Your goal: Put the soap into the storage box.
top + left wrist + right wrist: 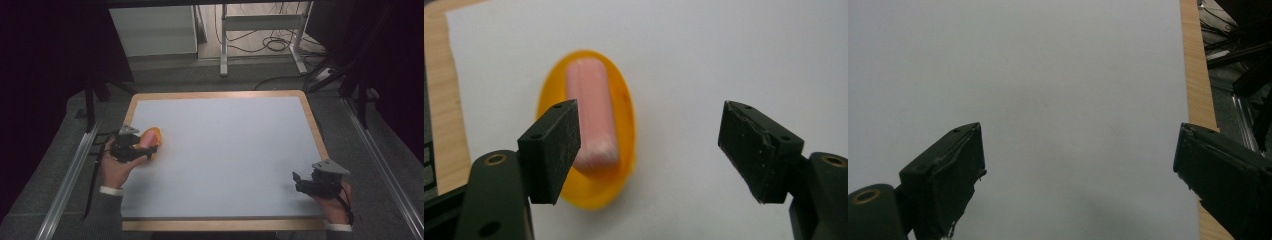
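A small orange oval dish [155,136] [623,150] lies near the table's left edge with a pink block [148,138] [590,115] resting in it. My left gripper [142,148] [649,150] hovers just over the dish, open, its jaws wide apart; the left jaw overlaps the pink block in the left gripper view and nothing is between the jaws. My right gripper [300,182] [1078,175] is open at the table's front right corner, over bare white surface, nothing between its jaws.
The white table top [230,150] has a wooden rim [215,94] [1194,60]. Metal rails [70,175] run along both sides. A white cabinet [155,30], a metal frame [260,22] and cables lie on the floor beyond the far edge.
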